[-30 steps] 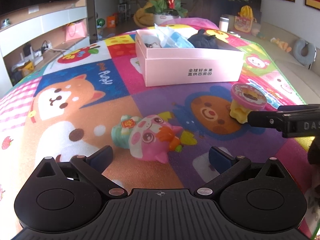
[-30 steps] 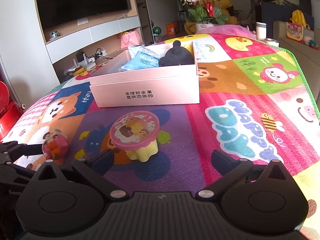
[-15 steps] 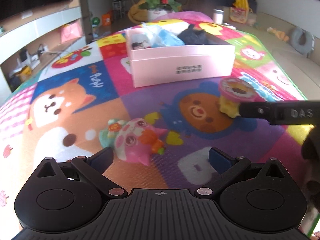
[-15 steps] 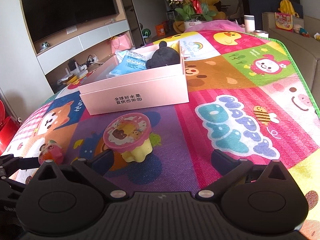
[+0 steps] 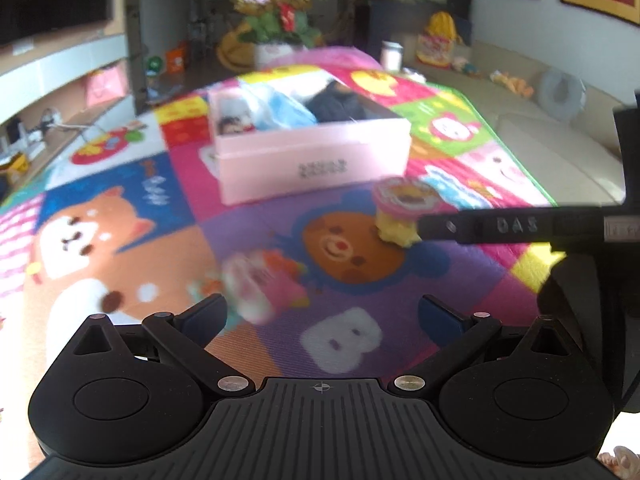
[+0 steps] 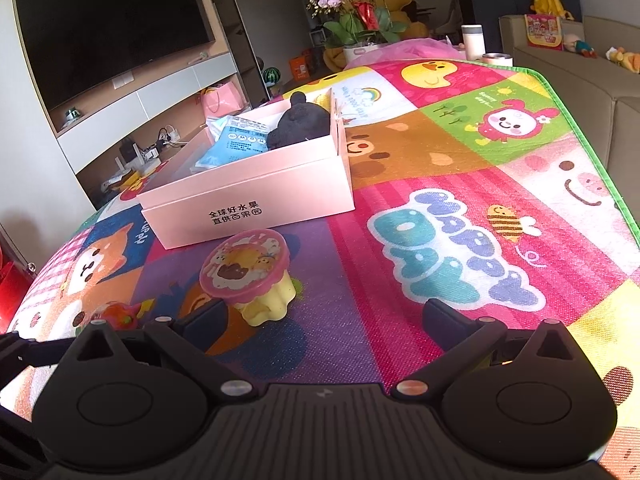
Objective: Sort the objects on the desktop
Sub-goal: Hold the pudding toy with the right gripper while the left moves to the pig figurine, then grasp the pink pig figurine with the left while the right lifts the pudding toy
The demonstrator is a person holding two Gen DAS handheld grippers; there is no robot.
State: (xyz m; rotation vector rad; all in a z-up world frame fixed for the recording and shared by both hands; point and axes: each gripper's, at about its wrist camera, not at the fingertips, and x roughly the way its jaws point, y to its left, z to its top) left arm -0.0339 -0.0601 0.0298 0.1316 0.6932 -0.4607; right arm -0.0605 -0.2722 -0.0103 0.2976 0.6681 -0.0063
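A pink pig toy [image 5: 262, 286] lies on the cartoon mat just ahead of my open, empty left gripper [image 5: 322, 316], close to its left finger; the view is blurred. It peeks out at the left of the right wrist view [image 6: 120, 316]. A yellow cup with a pink lid [image 6: 250, 274] stands just ahead of my open, empty right gripper [image 6: 320, 318], near its left finger. The cup also shows in the left wrist view [image 5: 400, 210], with a finger of the right gripper [image 5: 508, 226] beside it. A pink open box [image 6: 256, 192] holds a blue packet and a black plush.
The box stands mid-mat in the left wrist view [image 5: 316, 160]. A flower pot [image 6: 360, 28], a white tumbler [image 6: 473, 42] and a metal cup stand at the far end. A sofa [image 6: 580, 76] runs along the right; the mat's green edge [image 6: 592, 152] is there.
Both grippers have pulled back and risen. In the left wrist view the pig toy has slid toward the left finger and the view has blurred. Both stay open.
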